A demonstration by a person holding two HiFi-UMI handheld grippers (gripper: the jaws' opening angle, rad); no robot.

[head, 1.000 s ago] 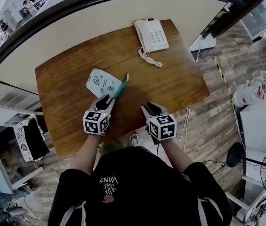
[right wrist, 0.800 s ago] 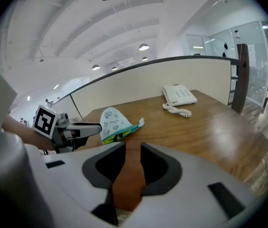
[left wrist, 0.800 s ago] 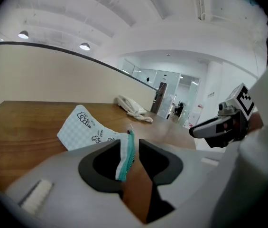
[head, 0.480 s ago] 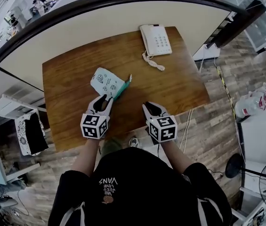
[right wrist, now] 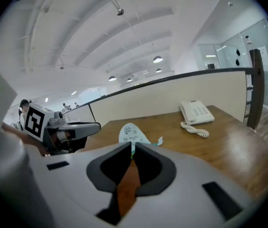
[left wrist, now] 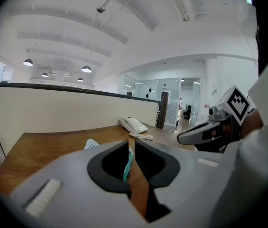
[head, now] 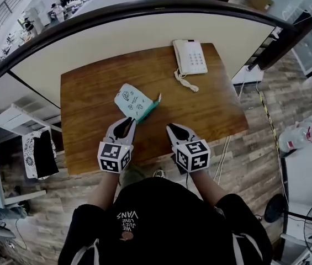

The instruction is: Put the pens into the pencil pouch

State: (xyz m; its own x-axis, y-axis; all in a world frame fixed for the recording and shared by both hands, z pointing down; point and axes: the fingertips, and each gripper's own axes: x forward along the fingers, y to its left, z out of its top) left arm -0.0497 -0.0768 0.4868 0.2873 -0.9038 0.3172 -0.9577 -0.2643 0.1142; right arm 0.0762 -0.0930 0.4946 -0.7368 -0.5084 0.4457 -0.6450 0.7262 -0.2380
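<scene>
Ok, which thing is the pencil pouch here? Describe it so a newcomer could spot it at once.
Start at the brown wooden table set against the cream partition. Near the table's middle, well short of the white telephone at the far right corner, lies the pencil pouch. It is the only soft, flat thing there: white with small doodles and a teal edge.

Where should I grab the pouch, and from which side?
Pinch the teal edge, coming from the near right. The pouch lies flat on the table, and only that edge seems lifted and faces you, so jaws can probably close over it.
</scene>
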